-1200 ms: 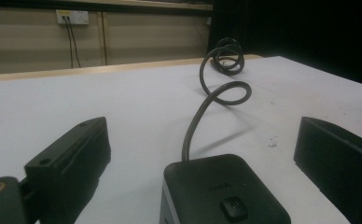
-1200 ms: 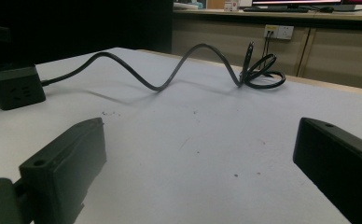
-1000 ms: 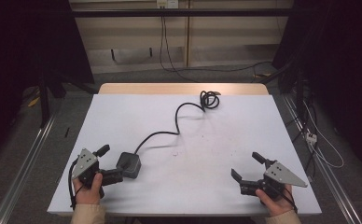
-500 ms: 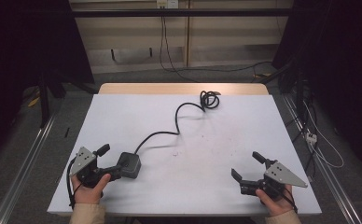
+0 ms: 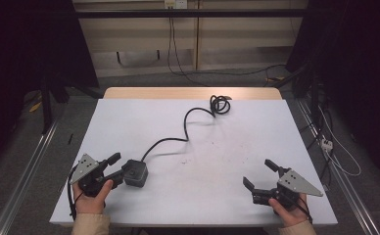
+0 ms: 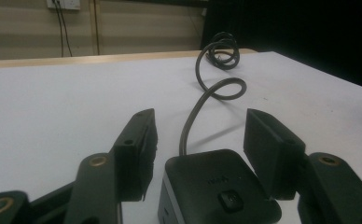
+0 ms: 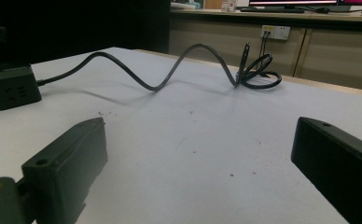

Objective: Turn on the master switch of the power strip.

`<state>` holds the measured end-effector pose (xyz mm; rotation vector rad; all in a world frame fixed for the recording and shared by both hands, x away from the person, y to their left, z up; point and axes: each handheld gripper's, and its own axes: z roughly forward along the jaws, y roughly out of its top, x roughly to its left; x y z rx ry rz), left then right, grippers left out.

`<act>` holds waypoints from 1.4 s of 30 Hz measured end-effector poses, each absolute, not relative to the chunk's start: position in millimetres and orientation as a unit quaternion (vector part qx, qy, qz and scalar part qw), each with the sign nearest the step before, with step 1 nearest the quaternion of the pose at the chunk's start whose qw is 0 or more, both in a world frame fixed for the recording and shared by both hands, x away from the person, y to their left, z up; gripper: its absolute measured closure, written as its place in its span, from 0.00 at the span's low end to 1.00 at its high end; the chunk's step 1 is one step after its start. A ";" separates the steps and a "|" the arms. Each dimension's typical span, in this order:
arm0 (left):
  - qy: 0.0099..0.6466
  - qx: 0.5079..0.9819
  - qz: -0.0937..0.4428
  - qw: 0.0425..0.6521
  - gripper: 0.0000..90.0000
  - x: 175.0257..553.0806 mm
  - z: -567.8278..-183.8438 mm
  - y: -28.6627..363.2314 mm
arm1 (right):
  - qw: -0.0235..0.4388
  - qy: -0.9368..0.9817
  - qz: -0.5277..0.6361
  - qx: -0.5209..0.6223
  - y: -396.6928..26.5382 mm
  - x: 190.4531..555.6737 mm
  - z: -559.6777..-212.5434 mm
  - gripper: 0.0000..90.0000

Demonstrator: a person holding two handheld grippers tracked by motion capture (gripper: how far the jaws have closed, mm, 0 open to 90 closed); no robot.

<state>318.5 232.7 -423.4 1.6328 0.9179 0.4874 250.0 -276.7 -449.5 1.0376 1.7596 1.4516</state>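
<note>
We see a black cube (image 5: 135, 173), a small socket block, standing on the white table (image 5: 227, 186) near its front left corner. Its top carries a small button and faint lettering that we cannot read in the left gripper view. A black cord (image 5: 188, 128) leaves the cube's far side, snakes across the table in two bends and ends in a loose coil (image 5: 220, 104) near the far edge, right of the middle. In the right gripper view the cube (image 7: 11, 87) stands far off at the left, with two socket slots on the face turned that way, and the cord (image 7: 170, 74) arches across to the coil (image 7: 258, 70).

The left gripper (image 5: 120, 169) lies low on the table in the person's left hand (image 5: 91, 196), just left of the cube, pointing at it. Its jaws have just been closing and now stand about half open with the cube (image 6: 216, 186) between them. In the left gripper view a narrow gap shows on each side of the cube, so the pads seem not to press on it yet, though the near part of the cube is cut off by the frame edge and we cannot be sure there.

The right gripper (image 5: 260, 175) rests in the right hand (image 5: 288, 210) near the front right corner, well apart from the cube. Its jaws stand wide open with nothing but bare table between them.
</note>
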 end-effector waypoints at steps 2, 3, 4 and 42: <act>0.388 0.698 0.208 0.565 0.52 318.6 -423.1 233.5 | 0.312 0.666 0.551 0.394 -276.6 250.0 -449.4 0.03; 0.386 0.698 0.207 0.566 0.53 318.5 -422.9 234.0 | 0.312 0.667 0.551 0.393 -276.8 250.0 -449.4 0.03; 0.386 0.698 0.207 0.566 0.54 318.5 -422.9 234.0 | 0.312 0.667 0.551 0.393 -276.8 250.0 -449.4 0.03; 0.329 0.749 0.145 0.556 0.93 320.4 -419.2 233.3 | 0.314 0.666 0.551 0.393 -277.6 249.2 -448.9 0.04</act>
